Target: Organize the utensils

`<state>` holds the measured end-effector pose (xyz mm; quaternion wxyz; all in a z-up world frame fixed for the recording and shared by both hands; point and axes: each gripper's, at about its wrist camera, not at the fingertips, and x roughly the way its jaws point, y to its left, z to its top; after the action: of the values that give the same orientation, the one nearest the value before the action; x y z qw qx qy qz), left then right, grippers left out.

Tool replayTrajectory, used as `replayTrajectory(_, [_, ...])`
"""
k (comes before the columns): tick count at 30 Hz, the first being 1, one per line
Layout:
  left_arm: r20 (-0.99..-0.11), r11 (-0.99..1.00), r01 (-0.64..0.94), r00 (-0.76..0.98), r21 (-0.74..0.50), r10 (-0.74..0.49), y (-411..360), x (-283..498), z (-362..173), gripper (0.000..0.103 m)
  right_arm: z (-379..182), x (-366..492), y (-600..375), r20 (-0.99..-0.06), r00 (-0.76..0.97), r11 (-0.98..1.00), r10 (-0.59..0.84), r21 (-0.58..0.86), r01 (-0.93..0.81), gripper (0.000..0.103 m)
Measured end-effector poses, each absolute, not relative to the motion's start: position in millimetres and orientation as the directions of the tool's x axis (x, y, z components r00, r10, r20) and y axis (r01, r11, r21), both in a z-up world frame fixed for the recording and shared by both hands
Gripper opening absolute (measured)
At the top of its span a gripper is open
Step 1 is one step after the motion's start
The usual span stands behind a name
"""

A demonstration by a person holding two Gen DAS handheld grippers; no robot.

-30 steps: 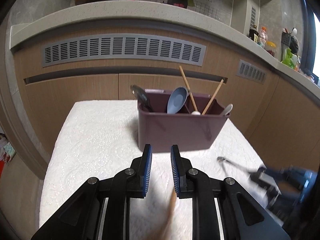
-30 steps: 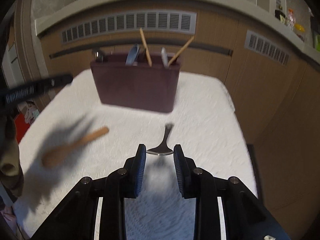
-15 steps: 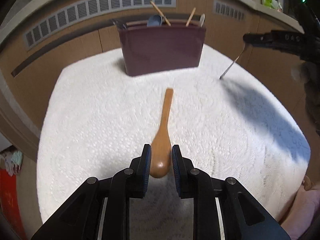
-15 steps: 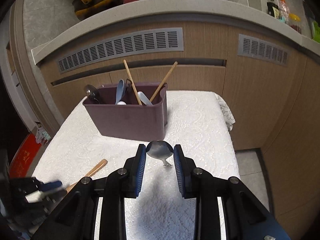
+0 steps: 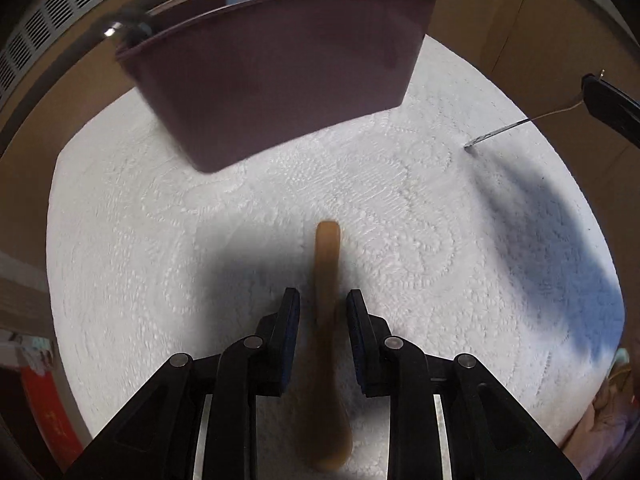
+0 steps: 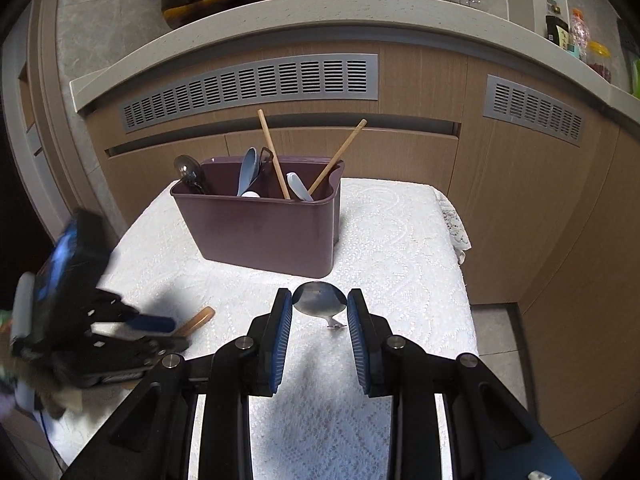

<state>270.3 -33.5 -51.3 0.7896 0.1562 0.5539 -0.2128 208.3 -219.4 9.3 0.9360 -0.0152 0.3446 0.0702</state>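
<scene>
A maroon caddy (image 6: 264, 228) stands on a white cloth (image 6: 400, 240) with embossed floral swirls. Inside the caddy are pale blue spoons (image 6: 247, 170) and tan chopsticks (image 6: 273, 152); before it lie a light-brown wooden spoon (image 5: 328, 280) and a shiny silver spoon (image 6: 319, 303).

no legible text, labels or numbers anywhere

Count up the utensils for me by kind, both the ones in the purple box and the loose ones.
Metal spoons: 2
Blue or pale spoons: 2
Wooden spoon: 1
Chopsticks: 2
Total: 7
A black item in the purple box is too hidden to name, so it is not counted.
</scene>
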Motion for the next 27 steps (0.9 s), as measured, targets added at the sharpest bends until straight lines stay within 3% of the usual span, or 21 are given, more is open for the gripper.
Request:
replayTrajectory(3, [-0.94, 0.867, 0.498, 0.296, 0.0, -0.17, -36, 271, -51, 0.019, 9, 208, -219, -0.648, 0.751, 0.988, 0.125, 0.008, -0.157, 0.026])
replayTrajectory(4, [-0.93, 0.874, 0.485, 0.319, -0.002, -0.18, -34, 267, -49, 0.012, 9, 208, -219, -0.645, 0.753, 0.987, 0.127, 0.006, -0.161, 0.026])
replayTrajectory(11, [-0.767, 0.928, 0.343, 0.552, -0.147, -0.326, -1, 217, -16, 0.012, 10, 201, -225, -0.629, 0.763, 0.985, 0.151, 0.031, -0.169, 0.026])
replayTrajectory(16, [-0.633, 0.932, 0.287, 0.685, -0.221, -0.361, 19, 191, 20, 0.012, 14, 191, -223, -0.612, 0.777, 0.984, 0.149, 0.013, -0.178, 0.026])
replayTrajectory(27, [-0.557, 0.93, 0.308, 0.744, -0.203, -0.368, 9, 193, 54, 0.012, 35, 181, -214, -0.568, 0.807, 0.979, 0.16, -0.014, -0.203, 0.026])
